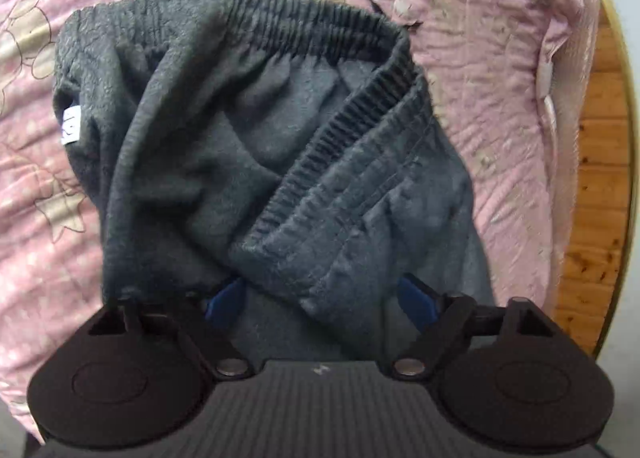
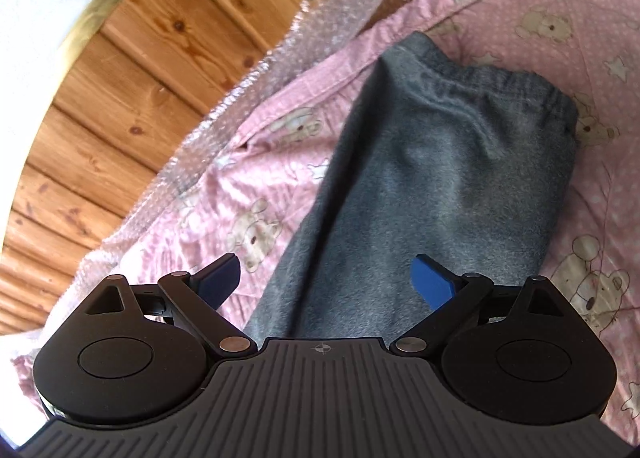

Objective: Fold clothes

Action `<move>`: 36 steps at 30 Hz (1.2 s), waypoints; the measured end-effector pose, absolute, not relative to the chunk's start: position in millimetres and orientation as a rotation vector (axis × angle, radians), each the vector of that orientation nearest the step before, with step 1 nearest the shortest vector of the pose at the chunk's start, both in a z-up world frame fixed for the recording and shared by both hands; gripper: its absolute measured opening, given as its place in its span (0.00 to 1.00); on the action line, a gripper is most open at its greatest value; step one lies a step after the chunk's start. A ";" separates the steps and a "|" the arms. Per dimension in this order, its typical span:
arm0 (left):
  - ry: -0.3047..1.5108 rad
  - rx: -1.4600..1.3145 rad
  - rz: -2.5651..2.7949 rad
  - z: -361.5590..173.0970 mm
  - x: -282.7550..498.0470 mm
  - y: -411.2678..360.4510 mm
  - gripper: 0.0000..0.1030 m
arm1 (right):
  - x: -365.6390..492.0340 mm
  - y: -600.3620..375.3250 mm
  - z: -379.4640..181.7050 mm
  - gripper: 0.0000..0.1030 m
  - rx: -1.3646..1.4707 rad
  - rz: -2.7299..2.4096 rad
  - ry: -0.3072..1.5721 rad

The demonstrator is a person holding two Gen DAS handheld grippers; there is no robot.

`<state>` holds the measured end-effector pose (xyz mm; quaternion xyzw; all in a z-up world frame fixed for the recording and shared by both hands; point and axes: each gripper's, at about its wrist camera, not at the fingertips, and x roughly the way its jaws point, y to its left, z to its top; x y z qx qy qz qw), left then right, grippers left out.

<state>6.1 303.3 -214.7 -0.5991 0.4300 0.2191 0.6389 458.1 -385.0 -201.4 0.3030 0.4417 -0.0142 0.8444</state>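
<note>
- Grey pants (image 1: 256, 146) lie on the pink quilt (image 1: 500, 98), waistband (image 1: 280, 14) at the far end, near the bed edge by the wood wall (image 2: 120, 78).
- Left view: a fold of cloth is flopped over between the blue fingers (image 1: 416, 298). Left gripper (image 1: 320, 298) jaws stand wide, pads not pressing. Reads as a release, not a grip.
- Right gripper (image 2: 328, 278) jaws wide too, empty, hovering over the lower pants; one finger above quilt, the other above cloth.
- Step, my read: a fold is laid and let go; pants look partly folded, waistband skewed.
- Next calls for: pull the left clear without dragging cloth, then grip an edge to square up or fold again.
</note>
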 end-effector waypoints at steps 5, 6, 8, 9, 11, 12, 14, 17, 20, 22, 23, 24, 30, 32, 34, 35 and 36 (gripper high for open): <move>0.924 -1.309 0.492 -201.4 14.1 298.6 0.67 | 460.4 -390.3 -198.2 0.92 0.621 -0.026 0.925; 0.916 -1.301 0.473 -196.9 14.4 296.7 0.65 | 460.7 -392.2 -199.4 0.92 0.626 -0.032 0.927; 0.914 -1.297 0.439 -188.1 11.3 295.5 0.66 | 461.7 -395.5 -200.6 0.92 0.638 -0.046 0.925; 0.918 -1.304 0.422 -185.4 6.8 297.6 0.66 | 462.1 -396.9 -200.9 0.92 0.644 -0.053 0.923; 0.915 -1.298 0.417 -186.2 7.1 299.0 0.66 | 465.6 -397.6 -202.3 0.92 0.644 -0.053 0.923; 0.912 -1.294 0.433 -189.2 8.6 303.9 0.66 | 467.8 -397.3 -203.2 0.92 0.640 -0.052 0.925; 0.888 -1.302 0.451 -193.4 15.9 310.3 0.65 | 472.5 -395.9 -206.2 0.92 0.635 -0.050 0.929; 0.877 -1.240 0.426 -187.2 29.4 312.1 0.27 | 475.1 -400.6 -206.9 0.92 0.662 -0.076 0.911; 0.876 -1.166 0.393 -176.3 36.4 307.6 0.15 | 477.1 -411.1 -203.4 0.91 0.696 -0.117 0.860; 0.882 -1.159 0.378 -173.8 35.7 306.6 0.15 | 481.8 -418.1 -201.9 0.91 0.722 -0.134 0.831; 0.886 -1.154 0.376 -173.0 34.7 306.5 0.14 | 487.4 -419.2 -202.6 0.91 0.731 -0.128 0.832; 0.890 -1.148 0.372 -172.6 33.1 306.8 0.14 | 494.4 -417.6 -203.3 0.91 0.720 -0.126 0.841; 0.891 -1.088 0.345 -162.0 30.1 309.0 0.12 | 547.4 -382.8 -221.5 0.49 0.441 -0.229 0.993; 0.877 -1.059 0.326 -155.4 29.9 312.1 0.12 | 550.0 -377.6 -215.2 0.01 0.346 -0.252 0.999; 0.862 -1.035 0.307 -148.9 27.8 318.9 0.12 | 529.9 -388.2 -194.1 0.00 0.415 -0.249 0.915; 0.856 -1.025 0.294 -145.1 25.5 323.9 0.12 | 510.4 -395.8 -177.8 0.00 0.454 -0.246 0.859; 0.853 -1.014 0.282 -141.7 22.3 328.9 0.12 | 486.1 -402.6 -163.1 0.00 0.493 -0.241 0.813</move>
